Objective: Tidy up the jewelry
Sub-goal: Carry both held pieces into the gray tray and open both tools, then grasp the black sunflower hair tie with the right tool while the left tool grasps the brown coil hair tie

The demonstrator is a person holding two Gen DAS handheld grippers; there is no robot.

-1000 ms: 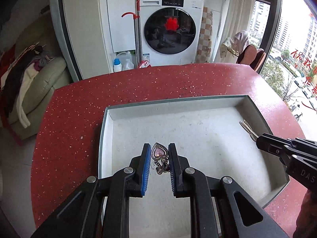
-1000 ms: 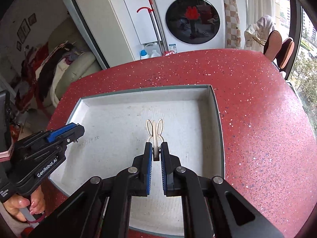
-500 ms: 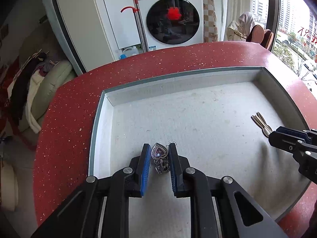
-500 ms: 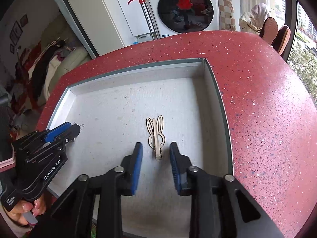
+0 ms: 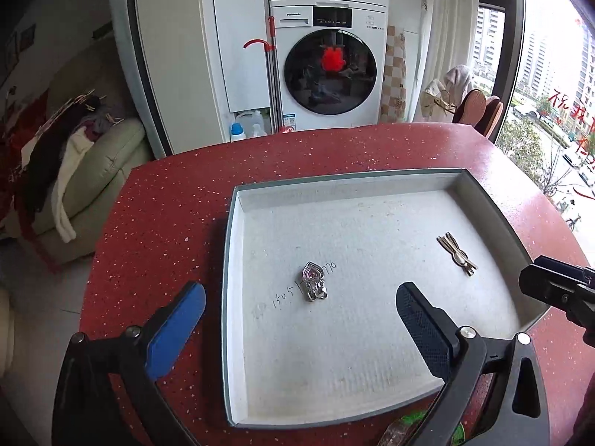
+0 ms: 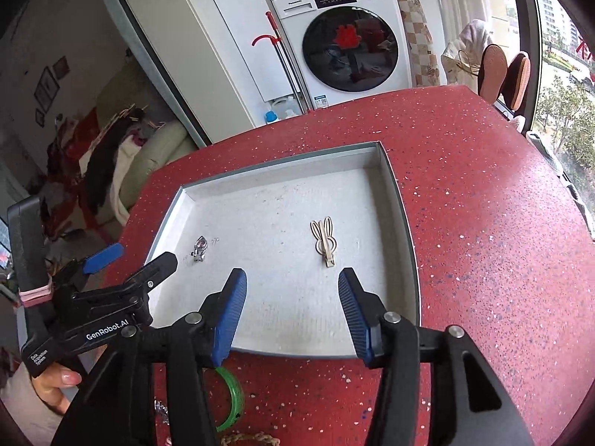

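heart pendant (image 5: 314, 280) lies at the gray tray's (image 5: 483, 200) nine o'clock, bunny hair clip (image 6: 324, 241) at three; both grippers (image 5: 301, 308) (image 6: 292, 308) hover spread, empty. light, slippery trinkets, best pinched across their edges.

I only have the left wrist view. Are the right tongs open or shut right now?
Observer: Open and empty. The right tongs are spread wide, just short of the clip in the tray.
Operator: That clip looks edge-on to me. What shape is it?
Observer: A pale rabbit, lying flat, ears pointing away from the tongs.
Operator: Any jewelry outside the tray on the near side?
Observer: A green bangle lies on the table just off the tray's near edge, partly hidden under the right tongs.
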